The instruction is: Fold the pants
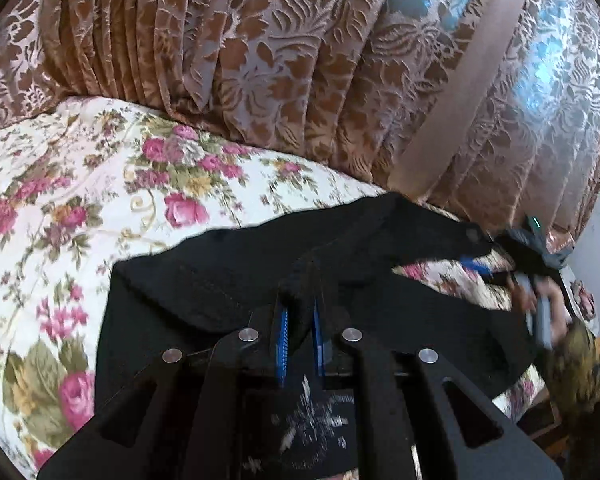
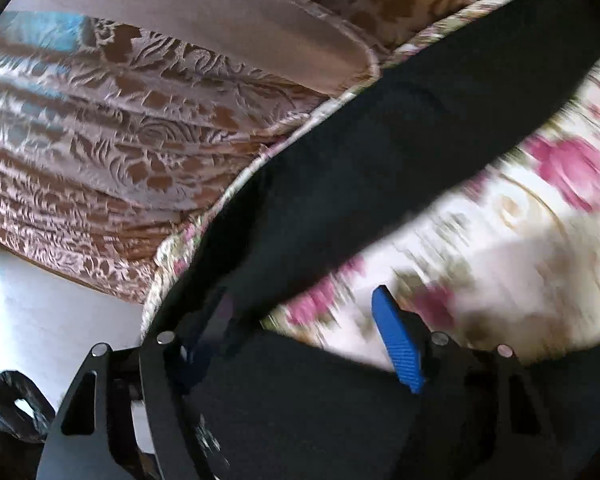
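Black pants [image 1: 228, 280] lie on a floral bedspread [image 1: 60, 184]. My left gripper [image 1: 300, 320] is shut on a raised fold of the black pants, its blue pads pinching the cloth. In the right wrist view, my right gripper [image 2: 296, 336] is open, its blue pads wide apart. One leg of the pants [image 2: 380, 152] runs diagonally across that view and drapes over the left finger. The right blue fingertip [image 2: 396, 340] is bare above the bedspread [image 2: 520, 220]. The right gripper also shows in the left wrist view [image 1: 532, 264], blurred, at the far end of the pants.
A brown patterned curtain [image 1: 300, 60] hangs behind the bed, with a plain band [image 1: 460, 100] across it. The curtain also fills the upper left of the right wrist view [image 2: 120, 112]. A pale floor [image 2: 40, 300] lies below the bed's edge. A dark object [image 2: 12, 404] sits at lower left.
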`<state>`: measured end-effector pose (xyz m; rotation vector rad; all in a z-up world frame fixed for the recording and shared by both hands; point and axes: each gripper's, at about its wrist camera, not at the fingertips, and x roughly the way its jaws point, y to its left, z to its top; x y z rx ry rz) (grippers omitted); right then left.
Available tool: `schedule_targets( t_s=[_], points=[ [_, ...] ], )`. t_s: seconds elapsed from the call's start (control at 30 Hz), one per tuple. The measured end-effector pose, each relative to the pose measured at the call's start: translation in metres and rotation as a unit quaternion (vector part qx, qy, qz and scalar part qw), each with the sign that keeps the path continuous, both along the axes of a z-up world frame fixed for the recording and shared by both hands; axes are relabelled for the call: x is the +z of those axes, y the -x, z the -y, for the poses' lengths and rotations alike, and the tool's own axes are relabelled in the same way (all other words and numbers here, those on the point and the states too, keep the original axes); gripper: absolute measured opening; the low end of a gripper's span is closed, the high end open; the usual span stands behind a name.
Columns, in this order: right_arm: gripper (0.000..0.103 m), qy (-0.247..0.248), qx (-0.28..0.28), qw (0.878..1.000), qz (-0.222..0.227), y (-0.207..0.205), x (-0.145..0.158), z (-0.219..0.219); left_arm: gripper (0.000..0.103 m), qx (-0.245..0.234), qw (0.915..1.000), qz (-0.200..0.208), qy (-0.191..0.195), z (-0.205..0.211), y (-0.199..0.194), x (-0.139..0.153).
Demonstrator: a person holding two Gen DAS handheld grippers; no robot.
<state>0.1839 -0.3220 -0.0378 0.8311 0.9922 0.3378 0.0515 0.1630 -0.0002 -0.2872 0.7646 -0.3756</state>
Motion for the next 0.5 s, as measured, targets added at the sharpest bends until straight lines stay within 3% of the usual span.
schedule_targets(
  t_s=[0.23, 0.5],
  points=[
    [0.070, -0.028, -0.025, 0.999, -0.035, -0.076, -0.009, -0.009, 0.008, -0.029, 0.9995, 0.009, -0.005, 0.008, 0.020, -0.004],
    [0.060, -0.021, -0.067, 0.995, -0.070, -0.126, -0.020, 0.000, 0.008, -0.055, 0.9982, 0.000, -0.024, 0.009, 0.037, -0.010]
  ],
)
